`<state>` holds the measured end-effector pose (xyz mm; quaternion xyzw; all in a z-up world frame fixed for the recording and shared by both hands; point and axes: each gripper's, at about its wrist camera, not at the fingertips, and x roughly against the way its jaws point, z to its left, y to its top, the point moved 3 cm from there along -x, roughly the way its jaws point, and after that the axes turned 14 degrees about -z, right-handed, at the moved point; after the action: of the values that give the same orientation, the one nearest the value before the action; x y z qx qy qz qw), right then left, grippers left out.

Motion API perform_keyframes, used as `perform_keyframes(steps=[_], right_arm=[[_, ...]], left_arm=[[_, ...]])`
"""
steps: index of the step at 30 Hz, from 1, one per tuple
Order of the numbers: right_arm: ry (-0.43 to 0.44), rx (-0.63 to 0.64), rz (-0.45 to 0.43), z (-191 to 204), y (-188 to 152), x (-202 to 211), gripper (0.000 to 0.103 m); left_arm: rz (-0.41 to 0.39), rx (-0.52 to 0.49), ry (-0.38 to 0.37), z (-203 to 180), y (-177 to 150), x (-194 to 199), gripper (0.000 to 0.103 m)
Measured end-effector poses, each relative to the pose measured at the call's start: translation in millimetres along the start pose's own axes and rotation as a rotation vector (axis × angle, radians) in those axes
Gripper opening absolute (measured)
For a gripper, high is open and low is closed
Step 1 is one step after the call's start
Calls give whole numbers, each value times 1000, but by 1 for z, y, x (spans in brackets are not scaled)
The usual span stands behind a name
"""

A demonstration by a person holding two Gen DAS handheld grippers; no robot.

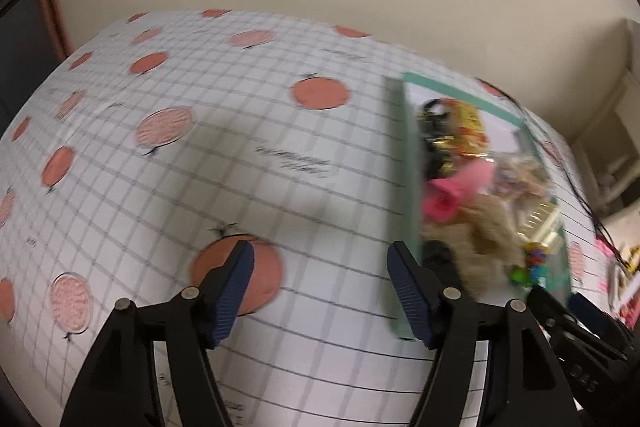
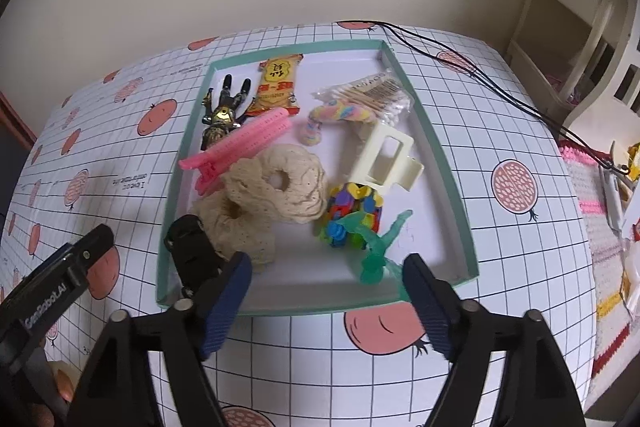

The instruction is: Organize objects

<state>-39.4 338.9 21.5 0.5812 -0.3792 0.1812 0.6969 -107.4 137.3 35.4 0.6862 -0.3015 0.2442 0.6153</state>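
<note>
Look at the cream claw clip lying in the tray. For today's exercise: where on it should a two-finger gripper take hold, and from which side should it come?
Grip the cream claw clip across one bar of its open rectangular frame, coming straight down from above. It lies flat in the tray, so the frame's window probably gives one finger room inside. The colourful toy crowds its near end, so the far bar looks safer.

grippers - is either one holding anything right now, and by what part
Nothing is held. The left gripper is open over bare tablecloth; the right gripper is open at the near rim of the tray, with nothing between its fingers.
</note>
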Motion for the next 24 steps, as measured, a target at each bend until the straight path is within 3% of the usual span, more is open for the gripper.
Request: perform_keyframes(steps=[4, 6, 14, 24], right_arm=[[9, 3, -13, 7, 1, 1, 93], [12, 5, -19, 10, 2, 2, 99], [22, 18, -49, 22, 6, 6, 103], [41, 24, -64, 32, 9, 15, 103]], left_arm=[[11, 27, 59, 20, -1, -4, 73], [14, 38, 75, 27, -1, -5, 89], [-20, 69, 142, 49, 4, -1, 96], [-86, 78, 54, 56, 19, 17, 96]])
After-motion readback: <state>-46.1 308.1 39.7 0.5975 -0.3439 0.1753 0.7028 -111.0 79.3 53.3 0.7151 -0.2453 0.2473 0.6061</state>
